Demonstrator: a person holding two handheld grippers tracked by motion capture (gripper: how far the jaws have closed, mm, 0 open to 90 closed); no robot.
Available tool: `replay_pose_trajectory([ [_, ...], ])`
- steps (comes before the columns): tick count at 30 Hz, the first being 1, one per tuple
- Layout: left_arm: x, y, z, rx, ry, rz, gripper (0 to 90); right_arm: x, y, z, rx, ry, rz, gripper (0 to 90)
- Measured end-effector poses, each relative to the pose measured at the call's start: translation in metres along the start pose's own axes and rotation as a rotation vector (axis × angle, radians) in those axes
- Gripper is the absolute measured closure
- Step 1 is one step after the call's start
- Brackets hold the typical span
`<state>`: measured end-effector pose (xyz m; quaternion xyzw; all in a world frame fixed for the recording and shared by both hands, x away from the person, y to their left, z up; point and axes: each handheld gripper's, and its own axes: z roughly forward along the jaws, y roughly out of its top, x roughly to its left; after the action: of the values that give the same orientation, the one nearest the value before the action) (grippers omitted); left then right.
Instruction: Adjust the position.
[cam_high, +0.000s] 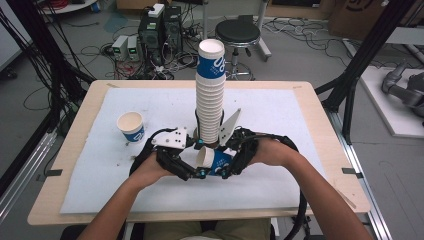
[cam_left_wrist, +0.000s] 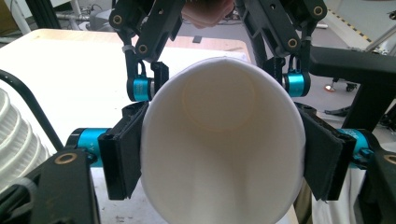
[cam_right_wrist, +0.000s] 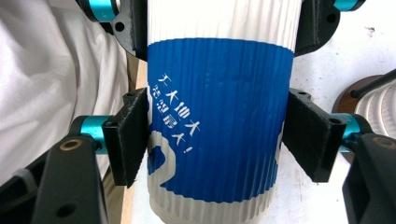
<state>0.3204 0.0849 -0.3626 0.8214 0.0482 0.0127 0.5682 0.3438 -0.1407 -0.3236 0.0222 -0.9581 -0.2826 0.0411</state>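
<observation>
A white paper cup with a blue band (cam_high: 212, 159) lies on its side above the white mat, held between both grippers. My left gripper (cam_high: 196, 174) is shut on its rim end; the left gripper view looks into the cup's open mouth (cam_left_wrist: 219, 140), with a black pad pressed on each side and the rim squeezed a little oval. My right gripper (cam_high: 226, 172) is shut on the base end; the right gripper view has its pads (cam_right_wrist: 126, 140) against the ribbed blue wall (cam_right_wrist: 219, 116). A tall stack of the same cups (cam_high: 210, 90) stands just behind.
One single cup (cam_high: 131, 126) stands upright at the mat's left. The white mat (cam_high: 310, 125) covers a wooden table (cam_high: 100, 215). The stack's ribbed edge (cam_right_wrist: 378, 107) is close to the right jaw. A stool (cam_high: 237, 32) and computers (cam_high: 160, 30) sit on the floor beyond.
</observation>
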Motion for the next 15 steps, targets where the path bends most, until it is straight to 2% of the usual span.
replay_pose_trajectory([
  [5, -0.001, 0.001, 0.001, -0.037, 0.027, 0.010, 20.6, 0.001, -0.002, -0.001, -0.024, -0.006, 0.013, 29.2],
  [7, 0.000, 0.001, 0.000, -0.068, 0.041, -0.014, 14.0, 0.001, -0.004, -0.003, -0.029, -0.004, 0.024, 29.2],
  [9, 0.001, 0.000, -0.004, -0.104, 0.047, -0.014, 12.8, 0.001, -0.006, -0.004, -0.045, -0.016, 0.028, 29.2],
  [11, 0.002, -0.001, -0.007, -0.139, 0.047, -0.026, 12.8, 0.001, -0.009, -0.005, -0.074, -0.024, 0.025, 29.2],
  [12, 0.003, -0.001, -0.008, -0.155, 0.047, -0.029, 12.8, 0.001, -0.011, -0.006, -0.090, -0.022, 0.041, 29.2],
  [15, 0.005, -0.001, -0.013, -0.207, 0.052, -0.047, 12.7, -0.001, -0.020, -0.008, -0.173, -0.037, 0.055, 29.2],
])
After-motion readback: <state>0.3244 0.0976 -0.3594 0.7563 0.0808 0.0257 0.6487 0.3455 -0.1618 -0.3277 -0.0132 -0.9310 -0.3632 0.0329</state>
